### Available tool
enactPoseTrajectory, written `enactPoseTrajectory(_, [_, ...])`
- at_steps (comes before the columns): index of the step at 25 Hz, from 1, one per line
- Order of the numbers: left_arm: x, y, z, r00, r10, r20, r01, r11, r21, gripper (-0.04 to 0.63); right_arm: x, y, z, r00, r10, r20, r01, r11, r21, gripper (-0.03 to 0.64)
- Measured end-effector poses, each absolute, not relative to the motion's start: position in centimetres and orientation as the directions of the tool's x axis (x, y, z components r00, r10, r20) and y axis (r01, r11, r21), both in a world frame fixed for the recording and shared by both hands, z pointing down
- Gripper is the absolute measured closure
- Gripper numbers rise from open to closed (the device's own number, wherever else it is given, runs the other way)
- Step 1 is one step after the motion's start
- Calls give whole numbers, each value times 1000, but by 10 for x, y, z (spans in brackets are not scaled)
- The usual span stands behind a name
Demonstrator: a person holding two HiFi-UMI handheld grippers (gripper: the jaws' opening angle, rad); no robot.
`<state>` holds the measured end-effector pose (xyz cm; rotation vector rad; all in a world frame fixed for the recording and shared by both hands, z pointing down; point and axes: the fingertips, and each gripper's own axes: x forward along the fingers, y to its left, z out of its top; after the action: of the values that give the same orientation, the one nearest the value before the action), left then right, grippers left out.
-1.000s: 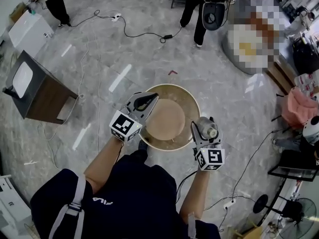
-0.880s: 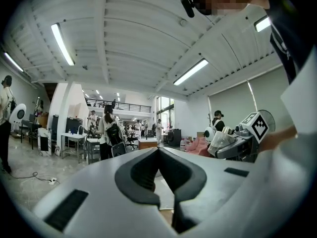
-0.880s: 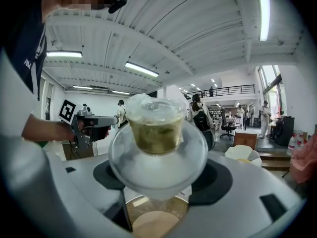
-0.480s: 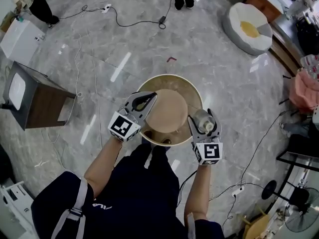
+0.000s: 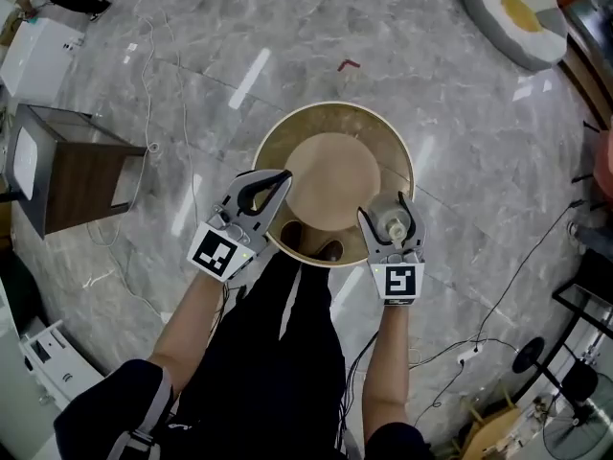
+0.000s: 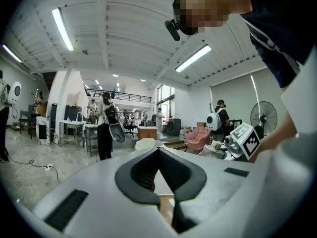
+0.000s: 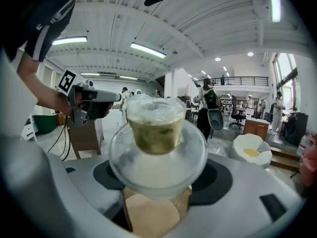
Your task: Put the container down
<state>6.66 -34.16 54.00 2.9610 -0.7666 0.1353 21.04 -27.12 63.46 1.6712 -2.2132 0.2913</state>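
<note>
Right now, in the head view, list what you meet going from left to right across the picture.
Dark wooden cabinet → left tool → round tan tabletop → container, gripped in the right tool → black fan in the lower right corner.

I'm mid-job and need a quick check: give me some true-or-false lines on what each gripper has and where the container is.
1. The right gripper is clamped on the clear container. True.
2. The container is empty. False: yellowish-green contents show through its wall.
3. The left gripper holds a second container. False: its jaws are together on nothing.
4. In the head view, the container sits over the near edge of the round tan table. True.
</note>
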Motion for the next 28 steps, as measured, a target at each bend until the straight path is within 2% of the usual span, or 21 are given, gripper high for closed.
enactPoseTrajectory(8, [50,-345,651,838,-512,186,-531,-845,65,571,208,-289,792,-284,-851,441,-945,327,23,261])
enactPoseTrajectory(14, [40,-324,707,861,-457,221,-482,-874,70,571,197,-283,890,-311,-825,472,-937,351,-5,261])
enactPoseTrajectory(17, [31,-326,733,852,-475,221,-501,-863,73,571,193,-288,933,-302,-816,493,-942,334,-24,261])
enactPoseTrajectory(28, [10,-329,767,825,-510,246,-536,-842,53,571,188,-294,1015,-298,-778,552,-947,312,-72,261])
